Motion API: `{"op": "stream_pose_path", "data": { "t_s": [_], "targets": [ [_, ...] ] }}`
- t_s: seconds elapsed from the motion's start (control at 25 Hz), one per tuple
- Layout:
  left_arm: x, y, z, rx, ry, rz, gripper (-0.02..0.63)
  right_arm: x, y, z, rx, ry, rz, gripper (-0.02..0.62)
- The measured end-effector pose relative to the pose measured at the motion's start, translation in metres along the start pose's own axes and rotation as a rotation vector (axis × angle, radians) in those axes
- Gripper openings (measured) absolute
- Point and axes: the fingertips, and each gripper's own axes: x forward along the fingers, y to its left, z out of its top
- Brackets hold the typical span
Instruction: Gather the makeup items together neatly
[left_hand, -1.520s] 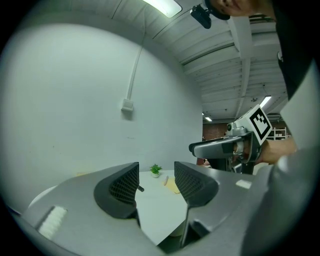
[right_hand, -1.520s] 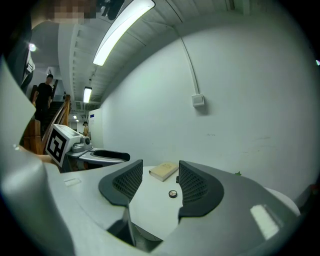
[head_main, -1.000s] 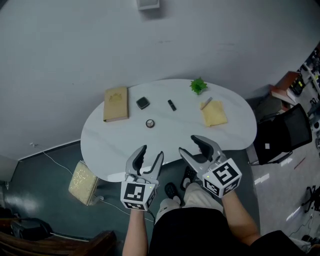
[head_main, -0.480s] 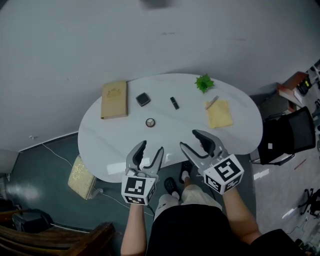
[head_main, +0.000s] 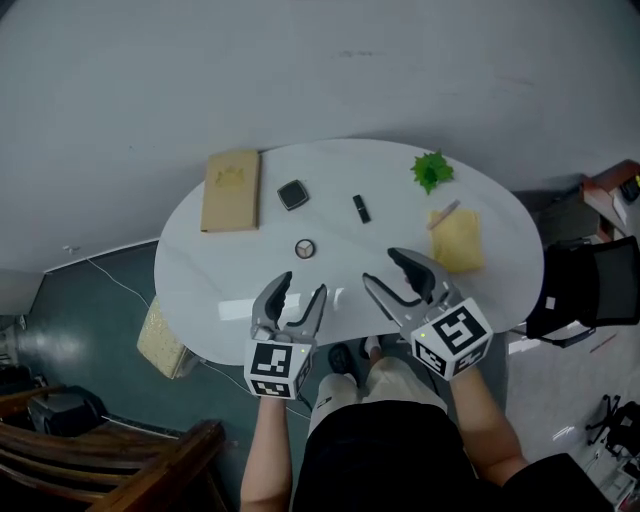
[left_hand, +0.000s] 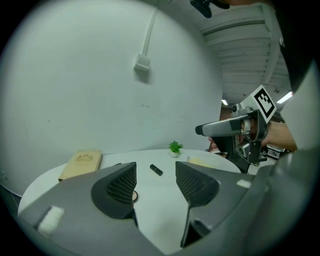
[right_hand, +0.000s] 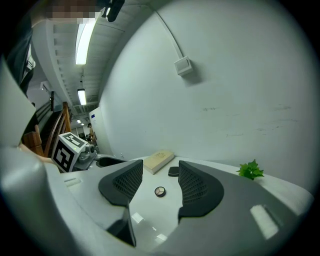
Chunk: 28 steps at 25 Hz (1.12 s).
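Note:
On the white oval table (head_main: 210, 290) lie a round compact (head_main: 305, 249), a black square compact (head_main: 293, 195) and a black lipstick (head_main: 361, 208). My left gripper (head_main: 297, 297) hovers over the table's near edge, open and holding nothing. My right gripper (head_main: 388, 272) hovers beside it, also open and holding nothing. In the left gripper view the lipstick (left_hand: 156, 170) shows between the open jaws, far off. In the right gripper view the round compact (right_hand: 160, 191) lies between the jaws at a distance, with the square compact (right_hand: 173, 171) behind it.
A tan book (head_main: 232, 190) lies at the table's back left. A small green plant (head_main: 432, 170), a yellow cloth (head_main: 458, 240) and a thin stick (head_main: 443, 214) are at the right. A black chair (head_main: 590, 295) stands to the right, and a wooden chair (head_main: 120, 470) at the lower left.
Both grippers have moved forward from in front of the table to over its near edge. The table's items now lie nearer to them. Nothing was picked up.

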Motion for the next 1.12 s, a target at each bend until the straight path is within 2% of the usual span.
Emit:
{"op": "stream_pose_path", "data": {
  "t_s": [0.44,0.64,0.96,1.12],
  "targets": [
    [0.056,0.02,-0.031,-0.026,0.113,0.098,0.241,0.033,-0.041,-0.017,0.015,0.068,0.098,0.207],
    [0.073,0.027,-0.05,-0.006,0.16,0.129,0.249,0.041,-0.05,-0.029,0.018,0.088,0.133,0.207],
    [0.092,0.048,-0.08,-0.051,0.199,0.16,0.252,0.054,-0.061,-0.046,0.023,0.124,0.148,0.207],
    [0.101,0.059,-0.094,-0.059,0.221,0.152,0.255,0.061,-0.057,-0.051,0.024,0.136,0.145,0.207]
  ]
}}
